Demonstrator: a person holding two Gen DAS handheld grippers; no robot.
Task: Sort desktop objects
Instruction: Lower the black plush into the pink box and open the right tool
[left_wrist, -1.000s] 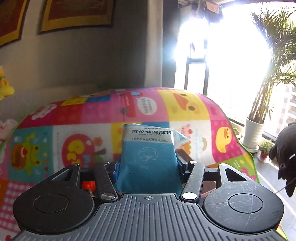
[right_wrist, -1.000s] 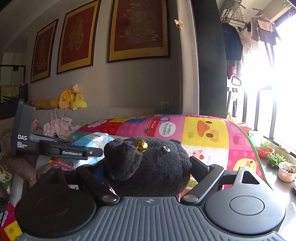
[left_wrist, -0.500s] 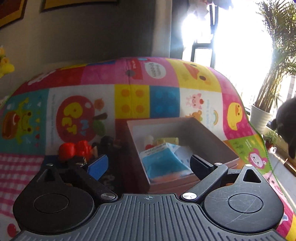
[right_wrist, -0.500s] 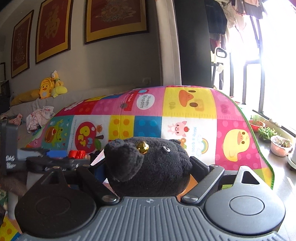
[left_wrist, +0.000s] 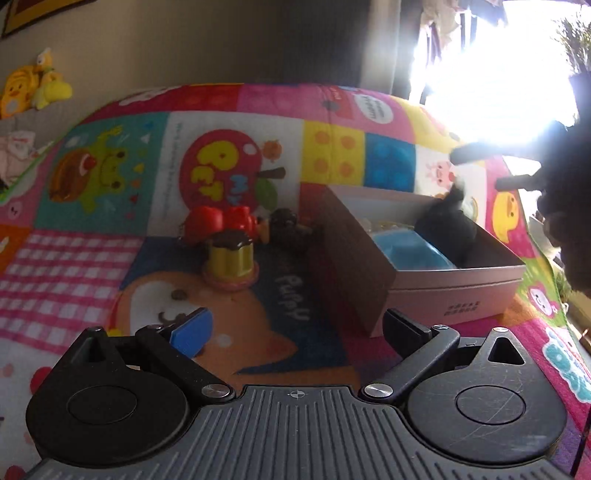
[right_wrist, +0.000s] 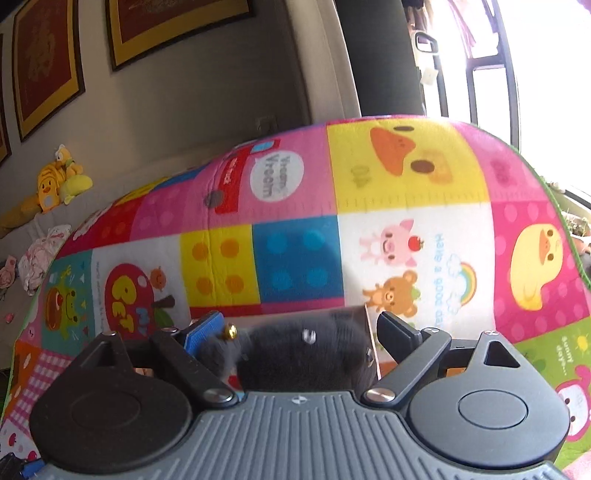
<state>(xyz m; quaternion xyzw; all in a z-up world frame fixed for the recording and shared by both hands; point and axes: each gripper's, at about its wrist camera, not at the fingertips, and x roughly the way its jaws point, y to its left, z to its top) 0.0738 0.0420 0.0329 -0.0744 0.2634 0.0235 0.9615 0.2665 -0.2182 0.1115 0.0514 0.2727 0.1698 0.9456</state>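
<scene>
Black plush toy (right_wrist: 295, 354) dropped from your opening right gripper (right_wrist: 295, 332) into the brown box (left_wrist: 351, 266); your empty, spread left gripper (left_wrist: 295, 328) should next approach the pudding toy (left_wrist: 231, 254) beside that box.

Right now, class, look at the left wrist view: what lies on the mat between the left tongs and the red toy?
A yellow pudding toy with a brown top stands between the left tongs and the red toy; otherwise only bare mat. The left wrist view shows it.

My left wrist camera looks forward and down, close over the colourful play mat (left_wrist: 110, 258) and open box (left_wrist: 454, 275). My right wrist camera sits above that box (right_wrist: 354, 314), facing across the same mat (right_wrist: 406, 229) toward the wall.
</scene>
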